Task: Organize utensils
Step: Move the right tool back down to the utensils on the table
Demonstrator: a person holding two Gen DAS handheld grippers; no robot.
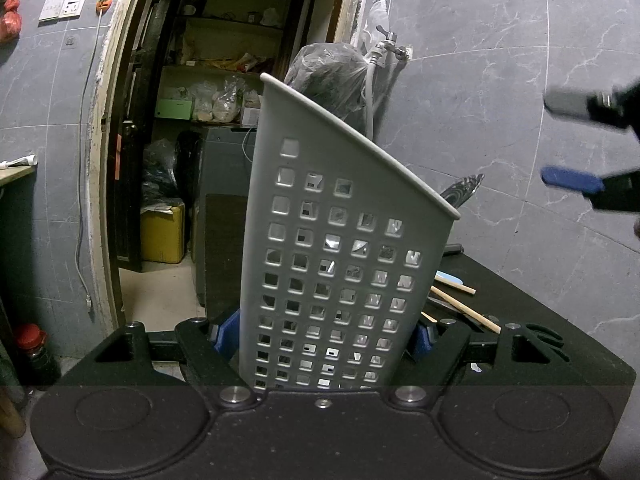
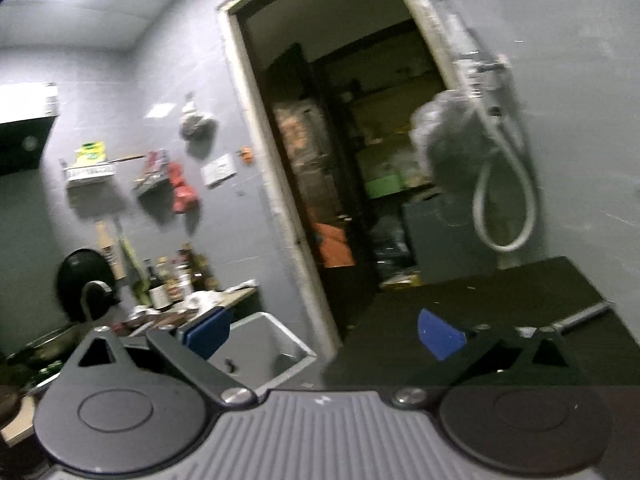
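Observation:
A white perforated utensil holder point(image 1: 340, 260) with a slanted rim stands upright and fills the middle of the left wrist view. My left gripper point(image 1: 325, 334) is shut on its lower part, one blue pad on each side. A dark utensil tip point(image 1: 460, 192) pokes out over the low right side of the rim. Wooden chopsticks point(image 1: 464, 304) and a pale spoon point(image 1: 448, 280) lie on the black table point(image 1: 520, 280) behind it. My right gripper point(image 1: 572, 142) hovers open at the right edge, above the table. Nothing sits between its blue pads point(image 2: 324, 336).
An open doorway point(image 1: 208, 140) to a storeroom lies straight ahead. A wall tap with a hose point(image 2: 500, 184) hangs beside a bagged bundle point(image 1: 332, 72). A metal-handled utensil point(image 2: 584, 316) rests on the table. A cluttered counter point(image 2: 168, 300) and a pale open box point(image 2: 272, 344) are at the left.

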